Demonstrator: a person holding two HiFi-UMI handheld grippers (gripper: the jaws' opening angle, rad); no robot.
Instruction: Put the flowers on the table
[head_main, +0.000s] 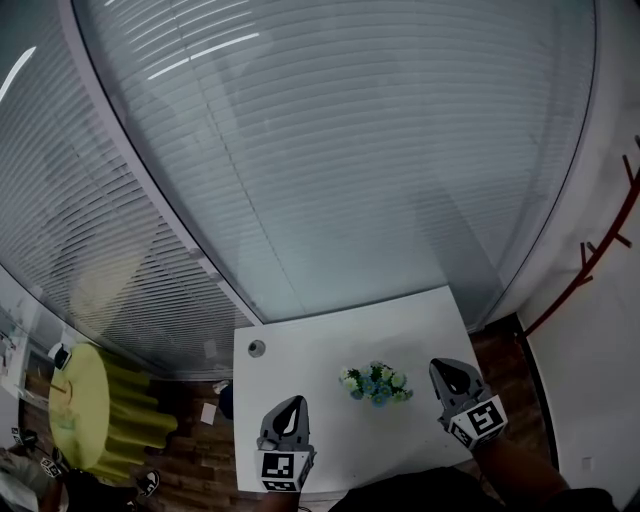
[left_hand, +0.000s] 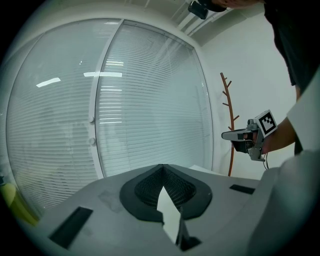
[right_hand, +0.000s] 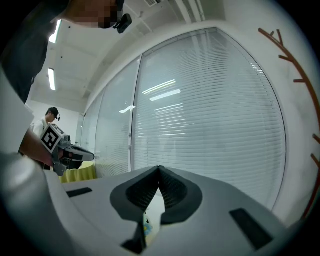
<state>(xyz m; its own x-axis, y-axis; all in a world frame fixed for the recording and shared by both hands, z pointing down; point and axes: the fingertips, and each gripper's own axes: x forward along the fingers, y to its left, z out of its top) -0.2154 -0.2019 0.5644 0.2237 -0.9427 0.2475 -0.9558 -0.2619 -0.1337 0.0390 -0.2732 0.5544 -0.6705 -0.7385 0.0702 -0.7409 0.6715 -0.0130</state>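
Note:
A small bunch of white, blue and green flowers lies on the white table, between my two grippers. My left gripper hovers over the table's near left part, shut, with nothing between its fingertips. To the right of the flowers my right gripper is also shut and empty. In the left gripper view the jaws meet at their tips and the right gripper shows beyond them. In the right gripper view the tips touch, and a bit of the flowers shows through the slit below.
A small round grey thing sits at the table's far left corner. A glass wall with blinds runs behind the table. A yellow-green round table stands at the left, a red-brown coat stand at the right.

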